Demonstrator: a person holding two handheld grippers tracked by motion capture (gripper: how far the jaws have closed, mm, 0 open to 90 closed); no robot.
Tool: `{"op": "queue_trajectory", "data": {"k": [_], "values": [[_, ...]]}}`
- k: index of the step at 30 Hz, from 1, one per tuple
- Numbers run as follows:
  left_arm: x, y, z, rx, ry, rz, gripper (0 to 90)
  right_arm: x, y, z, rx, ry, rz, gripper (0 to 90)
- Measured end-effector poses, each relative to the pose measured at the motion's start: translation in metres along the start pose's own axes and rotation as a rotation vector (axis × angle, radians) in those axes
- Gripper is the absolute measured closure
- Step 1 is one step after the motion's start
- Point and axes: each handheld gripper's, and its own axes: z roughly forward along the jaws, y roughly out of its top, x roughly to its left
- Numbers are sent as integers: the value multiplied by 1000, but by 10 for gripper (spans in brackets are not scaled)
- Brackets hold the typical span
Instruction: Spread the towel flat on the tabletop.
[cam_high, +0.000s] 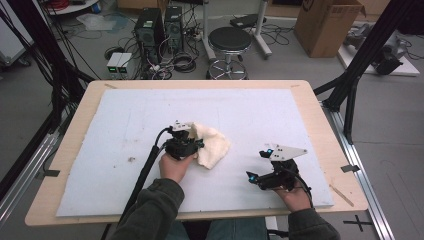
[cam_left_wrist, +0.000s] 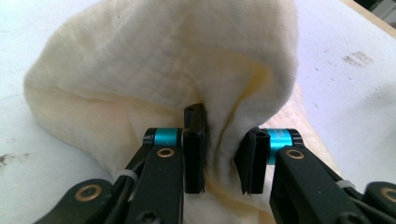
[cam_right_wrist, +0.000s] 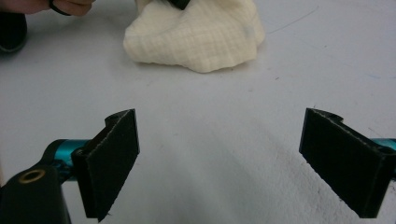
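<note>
A crumpled cream cloth (cam_high: 214, 146) lies on the white sheet near the table's middle. My left gripper (cam_high: 199, 144) reaches into its left side. In the left gripper view the cloth (cam_left_wrist: 163, 60) bulges up in front, and a fold of it stands between the jaws of the left gripper (cam_left_wrist: 223, 158), which are a little apart and loose around it. My right gripper (cam_high: 258, 164) rests near the front right of the sheet, open wide with nothing between its fingers. In the right gripper view the gripper (cam_right_wrist: 233, 158) faces the cloth (cam_right_wrist: 196, 37) from a distance.
A white foam sheet (cam_high: 250, 110) covers most of the wooden table (cam_high: 320, 125). A thin wooden stick (cam_high: 341, 195) lies at the front right corner. Beyond the table's far edge stand a stool (cam_high: 229, 42), computer towers and cables on the floor.
</note>
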Motion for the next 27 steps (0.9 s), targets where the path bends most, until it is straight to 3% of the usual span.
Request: {"op": "queue_trajectory", "data": {"k": [1, 6, 12, 16, 27], "values": [[0, 0, -1, -6, -5, 3, 679, 0, 0, 0, 0, 0, 3, 115], [1, 2, -6, -9, -23, 24, 594, 1, 1, 1, 1, 7, 3, 115], [-1, 2, -16, -5, -52, 89, 474, 2, 1, 3, 4, 13, -3, 115], [2, 2, -24, -14, -82, 99, 403, 2, 1, 3, 6, 16, -2, 115], [19, -8, -51, -33, -127, 147, 386, 3, 14, 11, -21, 53, 8, 115]]}}
